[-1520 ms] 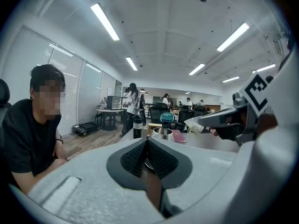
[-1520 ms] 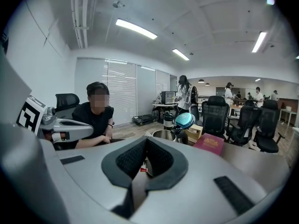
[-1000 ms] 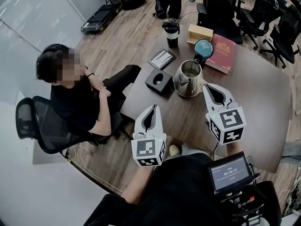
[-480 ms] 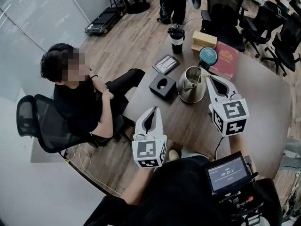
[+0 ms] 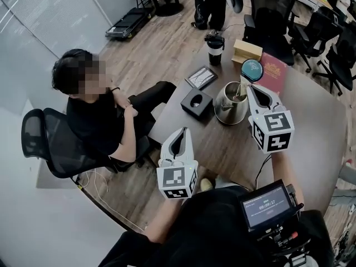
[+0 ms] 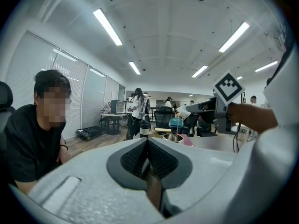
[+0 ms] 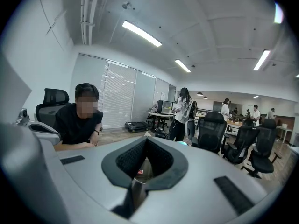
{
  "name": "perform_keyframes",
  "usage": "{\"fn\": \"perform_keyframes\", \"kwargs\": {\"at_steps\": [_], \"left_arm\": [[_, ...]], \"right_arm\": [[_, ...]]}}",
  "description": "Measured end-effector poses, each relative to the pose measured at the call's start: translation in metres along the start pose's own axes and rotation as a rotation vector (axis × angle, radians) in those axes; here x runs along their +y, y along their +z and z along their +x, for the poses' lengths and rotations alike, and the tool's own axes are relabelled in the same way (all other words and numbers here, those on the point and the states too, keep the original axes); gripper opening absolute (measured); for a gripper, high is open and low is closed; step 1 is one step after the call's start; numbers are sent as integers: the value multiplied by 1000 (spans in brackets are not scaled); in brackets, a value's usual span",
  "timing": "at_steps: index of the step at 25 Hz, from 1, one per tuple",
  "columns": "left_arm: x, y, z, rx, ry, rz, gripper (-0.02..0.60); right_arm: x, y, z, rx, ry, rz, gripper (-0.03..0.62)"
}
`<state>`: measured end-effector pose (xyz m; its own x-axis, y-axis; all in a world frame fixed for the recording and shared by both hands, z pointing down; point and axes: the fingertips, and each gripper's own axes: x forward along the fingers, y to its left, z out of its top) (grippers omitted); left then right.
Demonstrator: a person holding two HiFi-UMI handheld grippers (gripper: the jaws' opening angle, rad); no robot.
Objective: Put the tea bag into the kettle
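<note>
Right gripper (image 5: pixel 248 89) had its fingers pinched on the tea bag (image 5: pixel 241 92) at the top tag end, right over the open mouth of the kettle (image 5: pixel 229 105). The bag hung straight down on its string into the opening, so I'd say the drop was pretty much vertical. Left gripper (image 5: pixel 179 132) sat well back from the kettle at the desk (image 5: pixel 300 127) edge, fingers pressed together on nothing.

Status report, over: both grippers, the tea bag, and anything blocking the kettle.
Left gripper shut, empty, well short of the kettle. Right gripper shut on tea bag, bag dangling at kettle's open mouth. Nothing blocking.
</note>
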<state>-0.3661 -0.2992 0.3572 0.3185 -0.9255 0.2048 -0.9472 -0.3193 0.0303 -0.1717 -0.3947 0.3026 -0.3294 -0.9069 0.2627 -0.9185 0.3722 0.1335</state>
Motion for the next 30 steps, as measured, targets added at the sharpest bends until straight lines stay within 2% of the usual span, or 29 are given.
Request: {"fn": "perform_keyframes", "kwargs": {"at_steps": [14, 30], "left_arm": [[5, -6, 12, 33, 17, -11, 6], [11, -20, 28, 80, 51, -32, 6]], "right_arm": [[-1, -24, 25, 56, 18, 13, 9], [-4, -74, 53, 150, 39, 39, 9]]}}
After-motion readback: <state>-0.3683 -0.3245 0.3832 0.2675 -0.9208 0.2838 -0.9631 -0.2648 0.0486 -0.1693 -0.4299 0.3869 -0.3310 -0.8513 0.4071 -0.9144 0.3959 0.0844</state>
